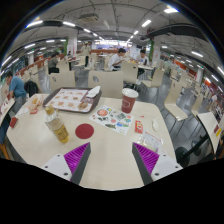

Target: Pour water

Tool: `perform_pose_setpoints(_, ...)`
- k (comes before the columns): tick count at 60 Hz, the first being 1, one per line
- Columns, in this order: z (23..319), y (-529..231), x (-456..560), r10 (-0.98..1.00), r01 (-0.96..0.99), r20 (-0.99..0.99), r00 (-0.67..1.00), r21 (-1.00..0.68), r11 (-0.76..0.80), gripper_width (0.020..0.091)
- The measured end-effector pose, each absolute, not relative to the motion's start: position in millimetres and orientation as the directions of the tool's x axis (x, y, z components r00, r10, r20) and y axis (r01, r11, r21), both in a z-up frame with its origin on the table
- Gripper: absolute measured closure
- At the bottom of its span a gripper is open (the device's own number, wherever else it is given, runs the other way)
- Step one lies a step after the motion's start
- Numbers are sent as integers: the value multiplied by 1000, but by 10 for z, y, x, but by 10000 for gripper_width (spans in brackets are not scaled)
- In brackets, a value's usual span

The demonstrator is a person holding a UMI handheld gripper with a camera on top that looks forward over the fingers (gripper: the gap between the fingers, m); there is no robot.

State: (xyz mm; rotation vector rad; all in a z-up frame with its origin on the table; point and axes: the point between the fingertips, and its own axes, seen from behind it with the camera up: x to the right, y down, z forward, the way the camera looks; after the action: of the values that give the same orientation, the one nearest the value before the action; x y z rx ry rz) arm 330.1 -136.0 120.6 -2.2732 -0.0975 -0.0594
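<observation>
Gripper (112, 158) fingers spread wide, nothing held, over bare table (110, 170). Bottle (57, 127) stands ahead-left beside red coaster (84, 130); red cup (129, 100) further back right. Suggest: swing left, square up on bottle's body, clamp mid-height before lifting.

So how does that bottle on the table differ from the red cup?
The bottle is clear with yellowish contents; the cup is red and opaque. The bottle is slim and closed by a cap; the cup is wider and open on top. The bottle stands nearer the gripper, by its left finger; the cup is farther off. Both stand upright on the table, untouched, beyond the open fingers.
</observation>
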Motion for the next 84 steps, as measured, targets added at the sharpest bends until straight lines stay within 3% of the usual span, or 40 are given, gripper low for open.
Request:
perform_pose_setpoints(25, 1033, -1638, 2074, 75, 80, 42, 996, -780, -620, 254)
perform_pose_setpoints(45, 727, -651, 1143, 54, 36, 11, 998, -878, -477, 258)
perform_pose_setpoints(52, 548, -342, 1163, 2, -3, -4, 1000, -892, -453, 374)
perform_pose_setpoints(57, 491, -232, 1172, -34, -20, -6, 999, -900, -436, 605)
perform_pose_setpoints(64, 504, -174, 1161, -38, -6, 11, 999, -911, -412, 651)
perform_pose_setpoints(68, 537, -173, 1171, -51, 13, 37, 998, -911, -412, 710)
perform_pose_setpoints(84, 1176, -93, 1365, -41, 385, 443, 896, -818, -428, 711)
